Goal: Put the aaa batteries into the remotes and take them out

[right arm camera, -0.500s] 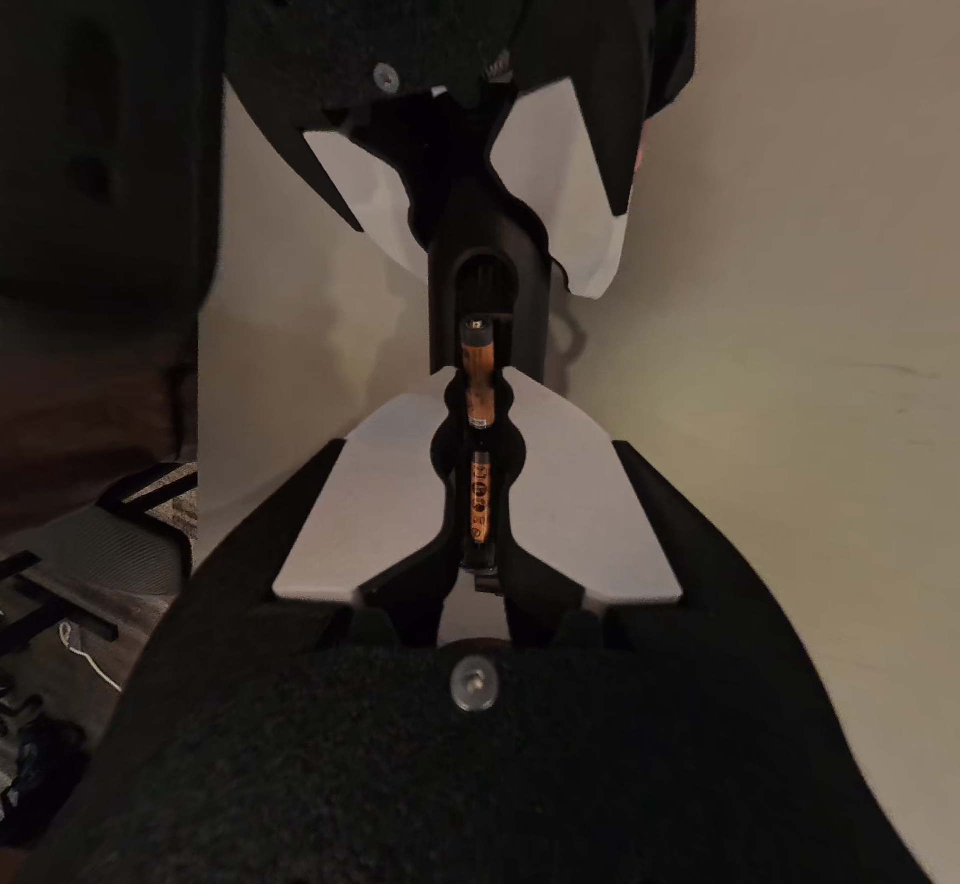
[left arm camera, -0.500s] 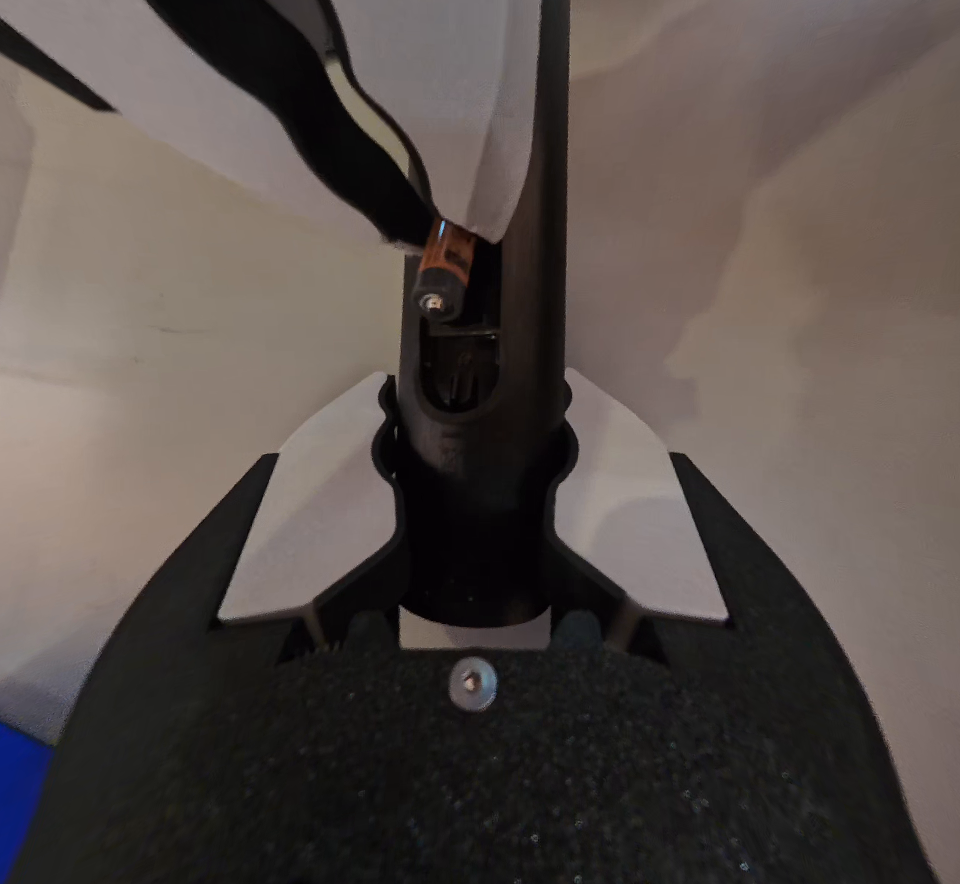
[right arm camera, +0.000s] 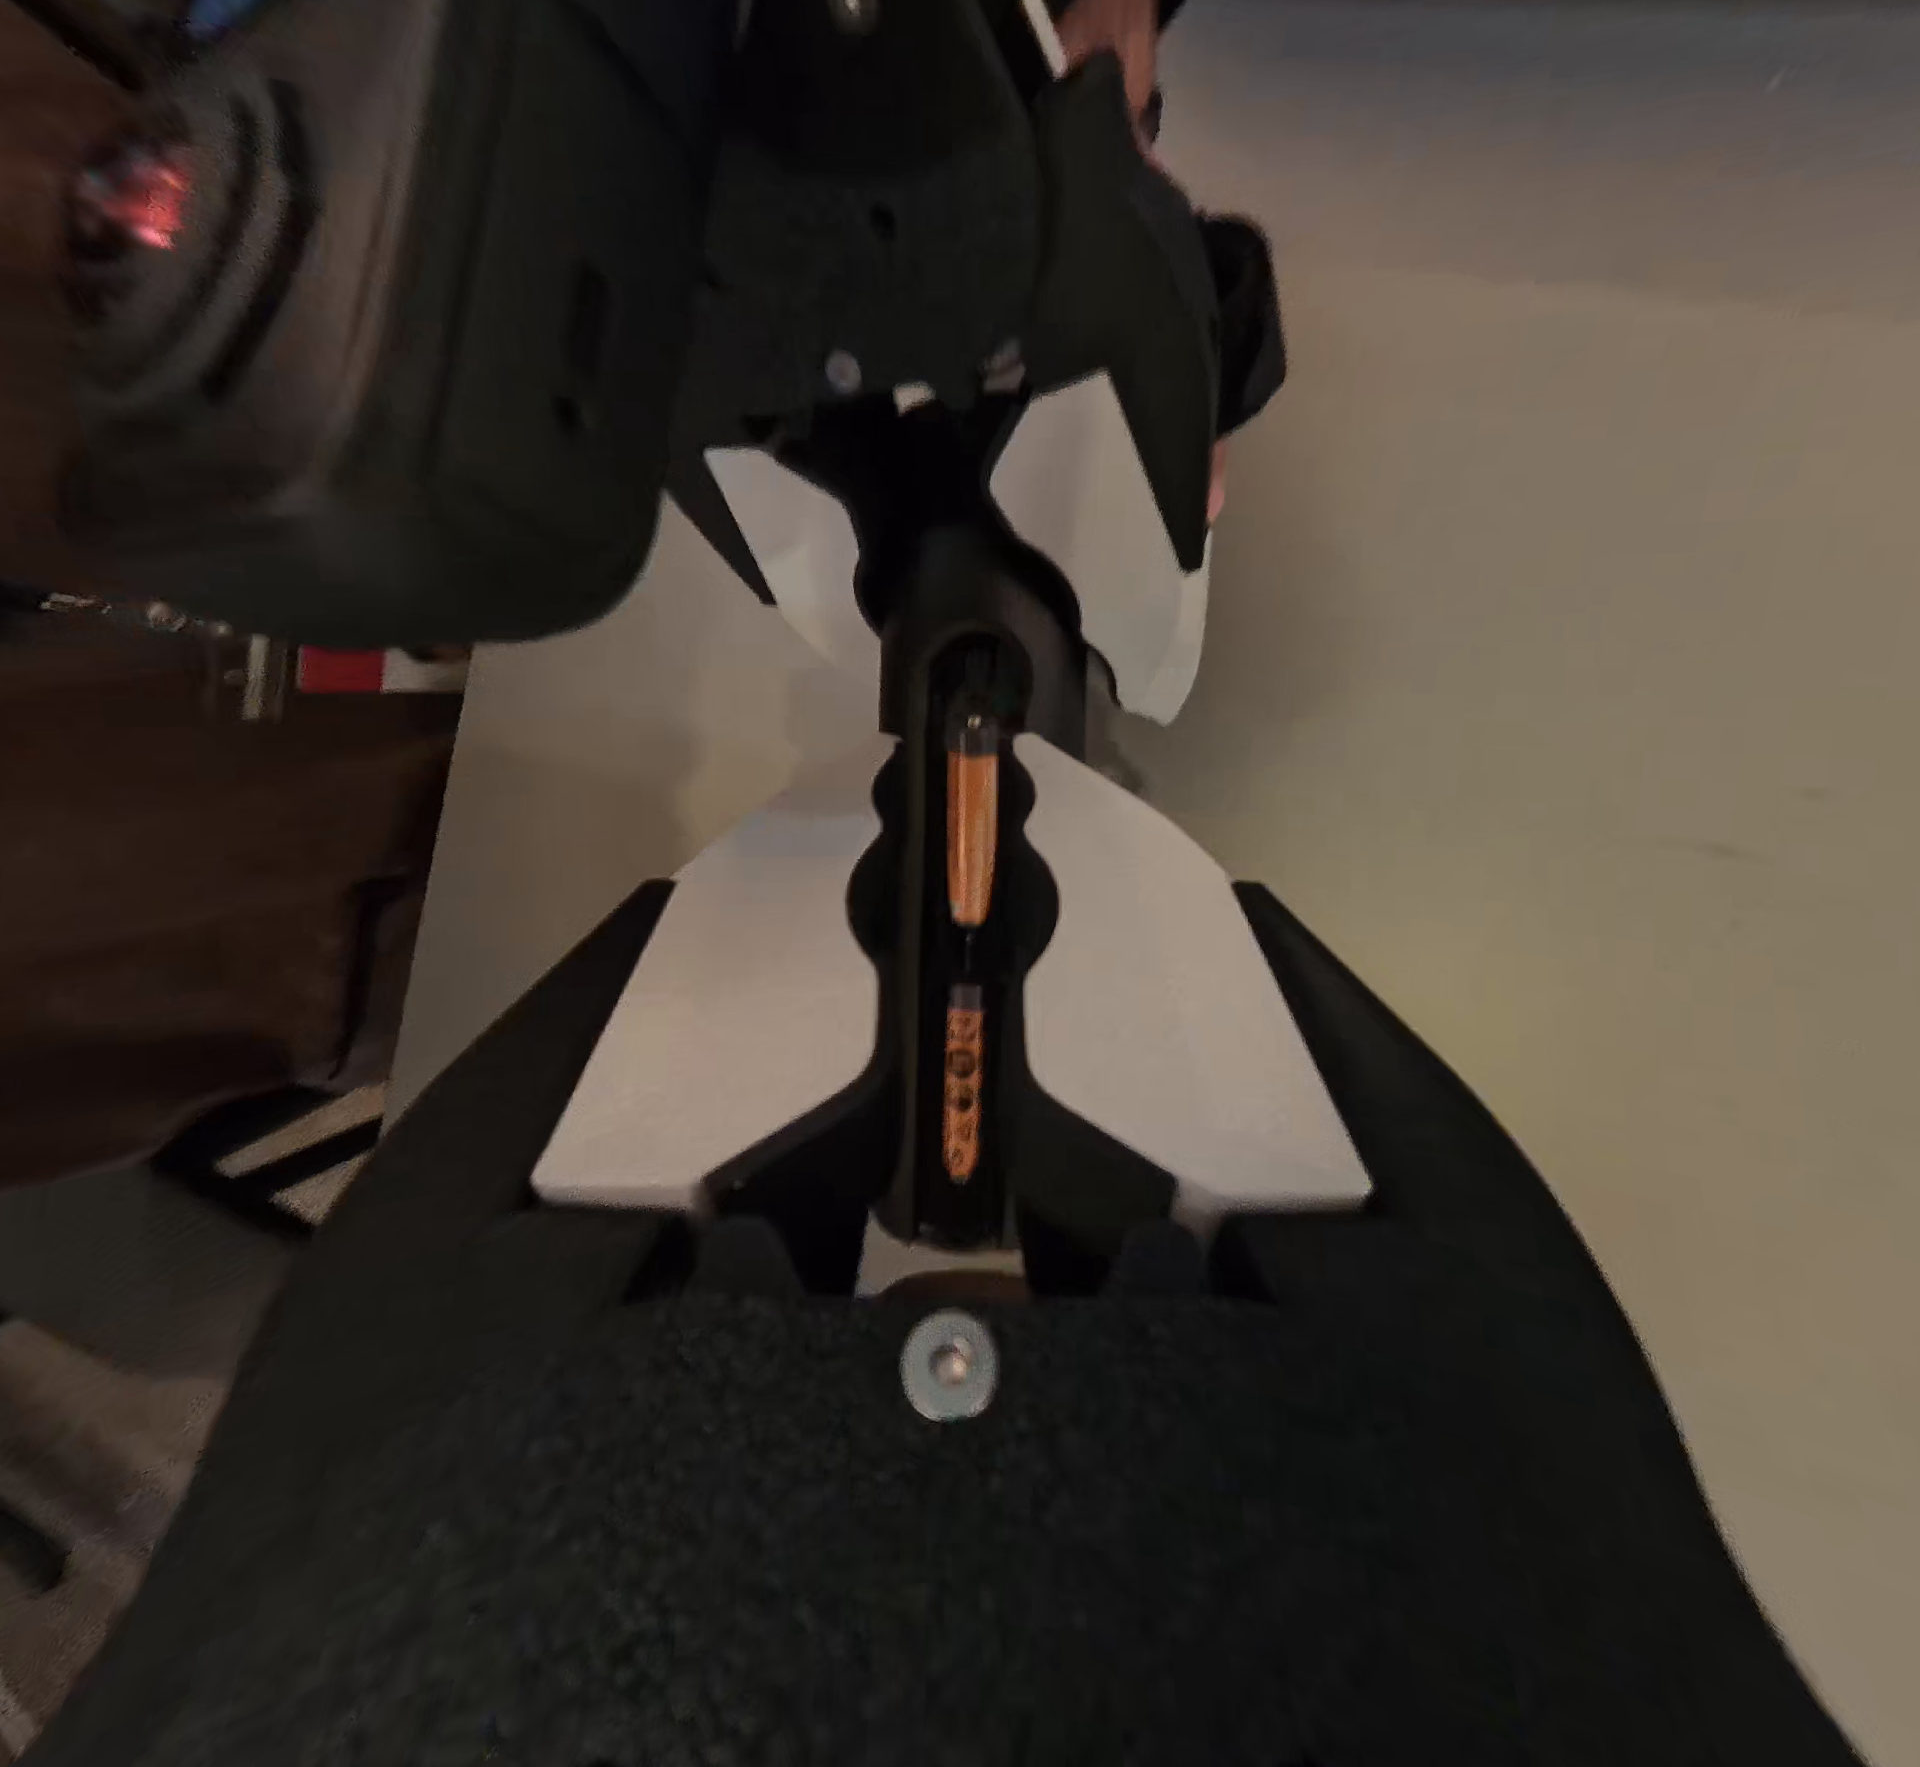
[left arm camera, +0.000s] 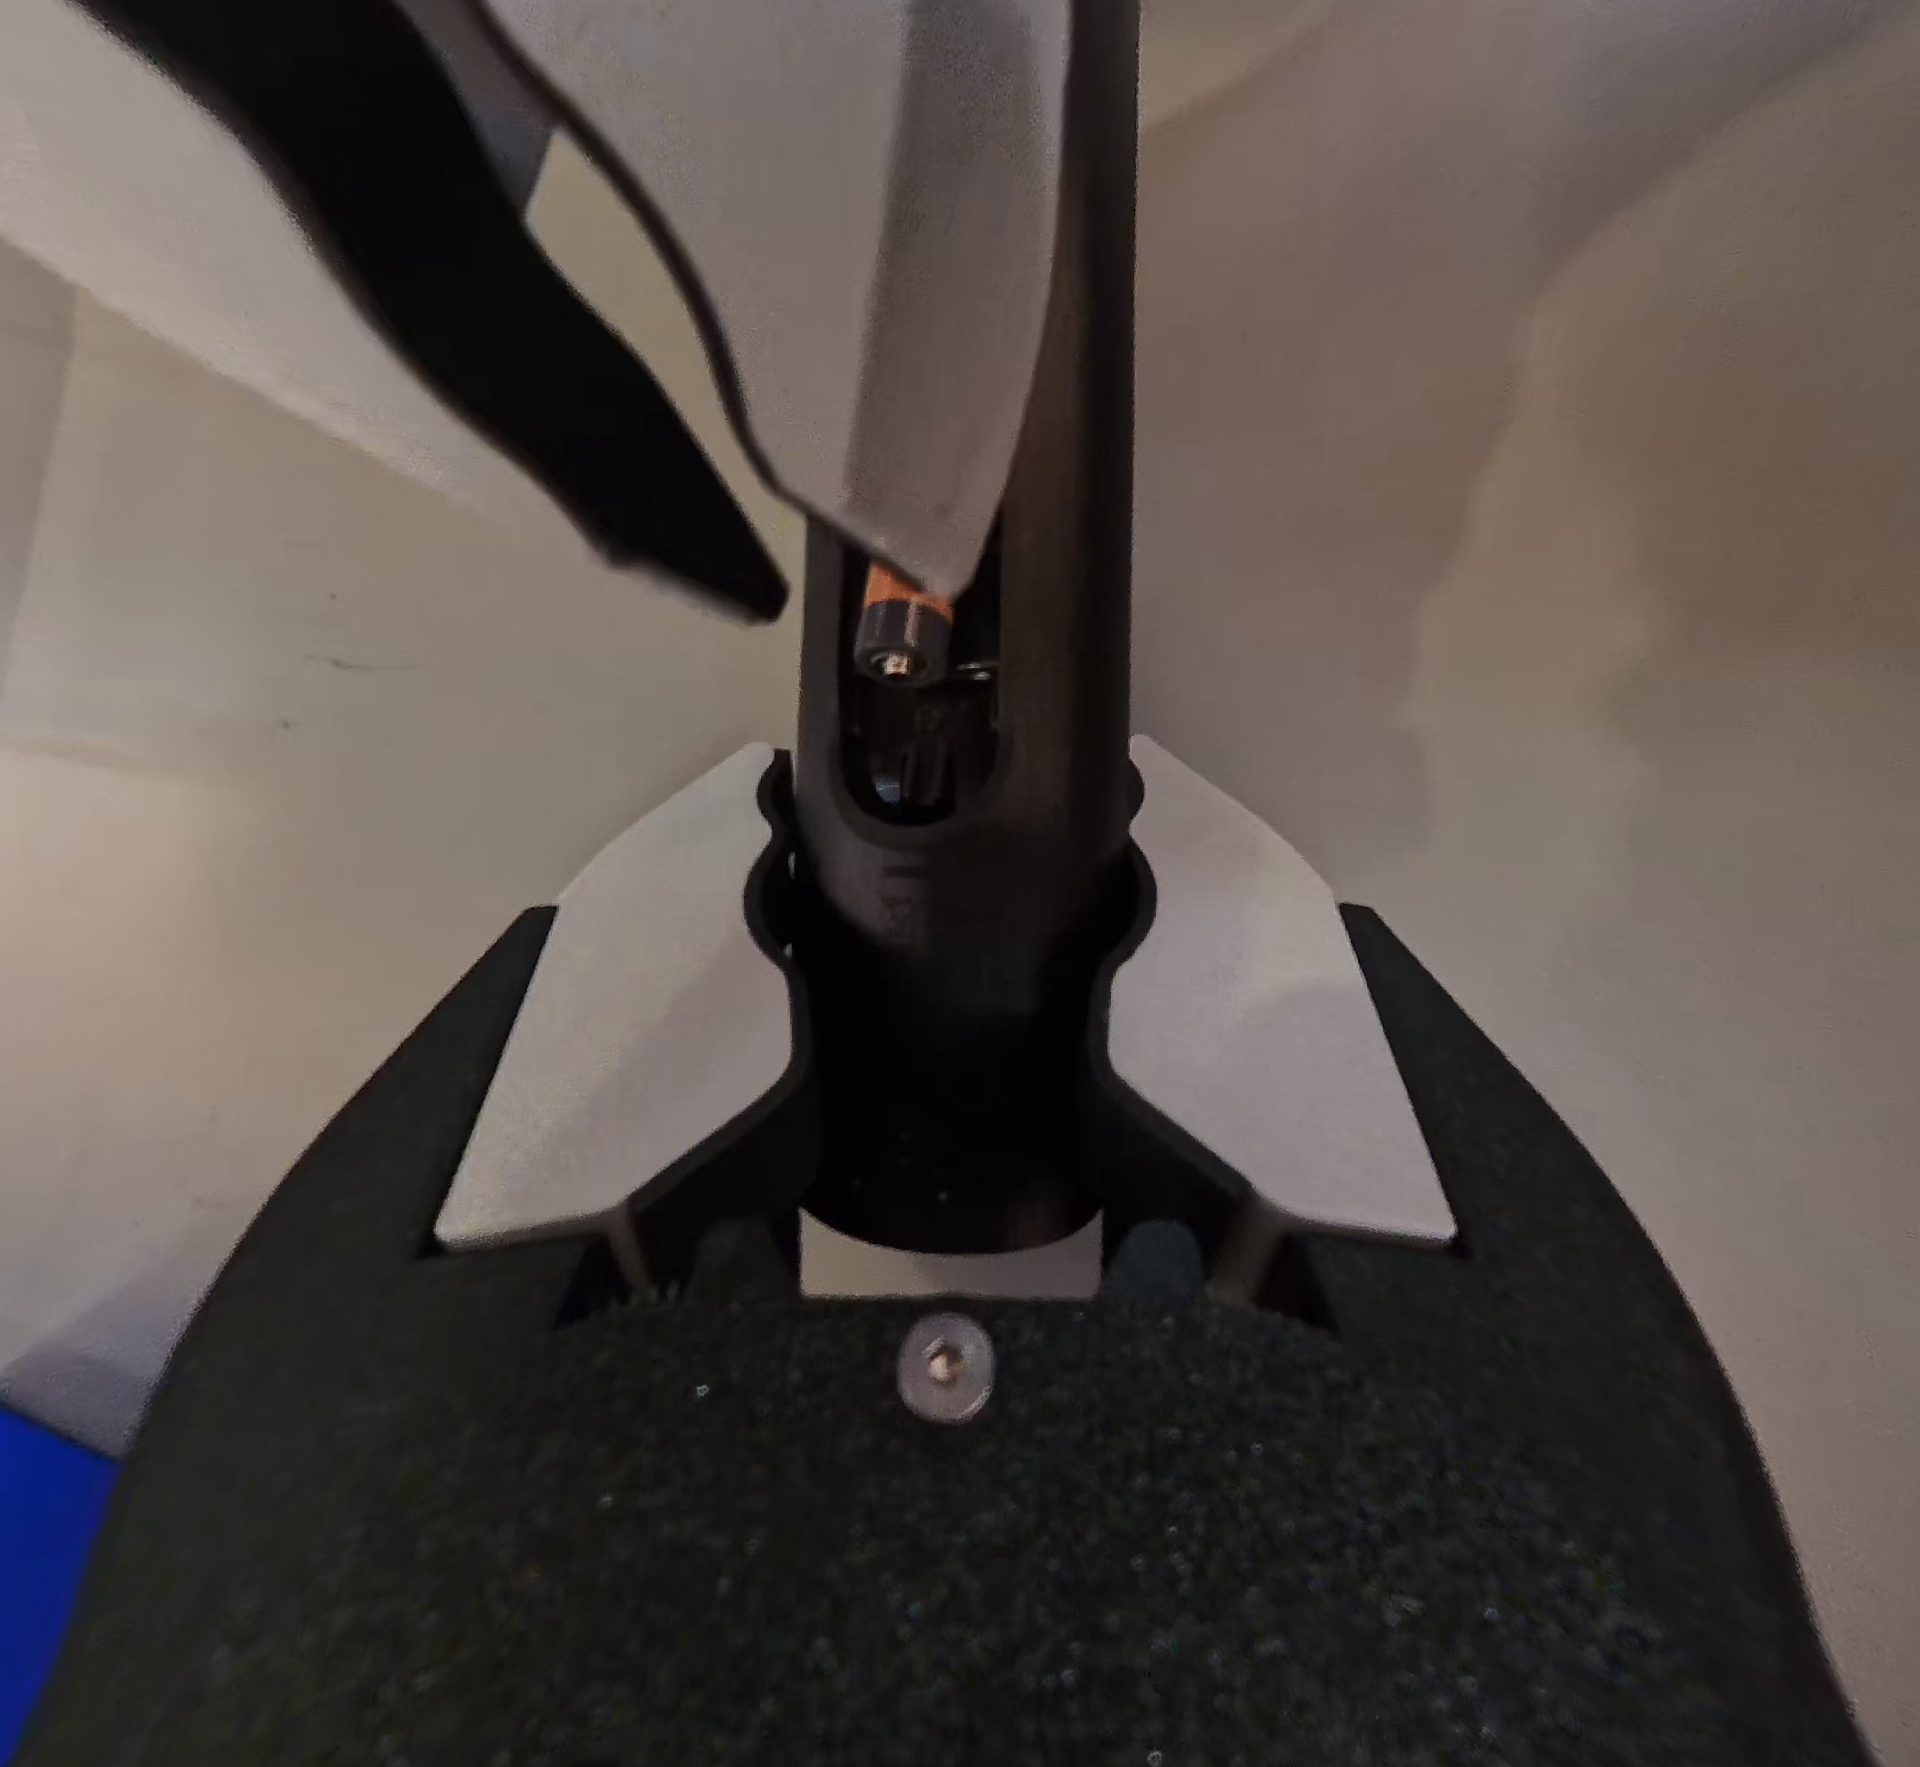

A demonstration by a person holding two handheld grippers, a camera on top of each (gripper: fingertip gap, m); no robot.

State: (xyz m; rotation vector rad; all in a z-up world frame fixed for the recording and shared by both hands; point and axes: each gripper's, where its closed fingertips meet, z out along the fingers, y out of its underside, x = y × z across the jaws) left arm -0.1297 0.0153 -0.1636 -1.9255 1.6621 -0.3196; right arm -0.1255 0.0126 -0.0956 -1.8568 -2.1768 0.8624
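My left gripper (left arm camera: 951, 772) is shut on the end of a black remote (left arm camera: 1081, 574), whose open battery compartment faces up. My right gripper (left arm camera: 847, 595) comes in from above over that compartment. An orange AAA battery (left arm camera: 902, 631) lies in the compartment under its white fingertip. In the right wrist view my right gripper (right arm camera: 961, 761) straddles this battery (right arm camera: 977, 824) with its jaws a little apart, and a dark strip shows beside the battery. A second battery (right arm camera: 961, 1094) lies nearer in the same compartment. The left gripper (right arm camera: 987, 678) holds the remote (right arm camera: 904, 678) at the far end.
A pale tabletop (right arm camera: 1558, 782) lies below both grippers and also shows in the left wrist view (left arm camera: 1558, 886). Dark wooden furniture (right arm camera: 208, 886) stands past its left edge. A blue patch (left arm camera: 42, 1468) shows at the lower left. A hand (right arm camera: 1132, 107) holds the left gripper. My right fingertips sit around 7 centimeters from my left ones.
The battery was tilted and gripped at the right fingertips; now it lies lower and level in the compartment. The right jaws have parted slightly. The two grippers have come closer together.
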